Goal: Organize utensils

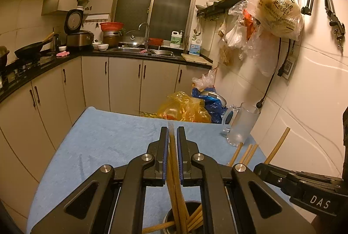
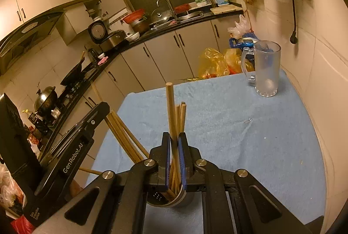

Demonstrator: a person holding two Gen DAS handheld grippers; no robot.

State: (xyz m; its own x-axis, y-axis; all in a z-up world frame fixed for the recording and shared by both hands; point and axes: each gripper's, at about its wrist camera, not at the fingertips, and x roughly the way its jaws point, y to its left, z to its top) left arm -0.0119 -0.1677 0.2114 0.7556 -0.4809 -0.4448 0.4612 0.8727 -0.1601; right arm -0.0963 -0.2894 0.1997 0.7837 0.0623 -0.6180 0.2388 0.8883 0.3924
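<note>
A metal utensil holder (image 1: 171, 219) stands on the blue towel (image 1: 104, 142) under both grippers, with several wooden chopsticks (image 1: 191, 219) in it. My left gripper (image 1: 172, 130) is shut on a chopstick (image 1: 173, 160) that rises from the holder. My right gripper (image 2: 174, 136) is shut on a small bunch of chopsticks (image 2: 177, 116) above the same holder (image 2: 174, 199). More chopsticks (image 2: 121, 136) lean to the left beside my left gripper's body (image 2: 71, 160). The right gripper's body (image 1: 304, 186) shows at the right in the left wrist view.
A frosted glass mug (image 2: 264, 69) stands at the towel's far right corner by the tiled wall; it also shows in the left wrist view (image 1: 241, 123). Yellow and blue plastic bags (image 1: 184, 107) lie beyond the far edge. Kitchen counters (image 1: 134, 55) lie behind.
</note>
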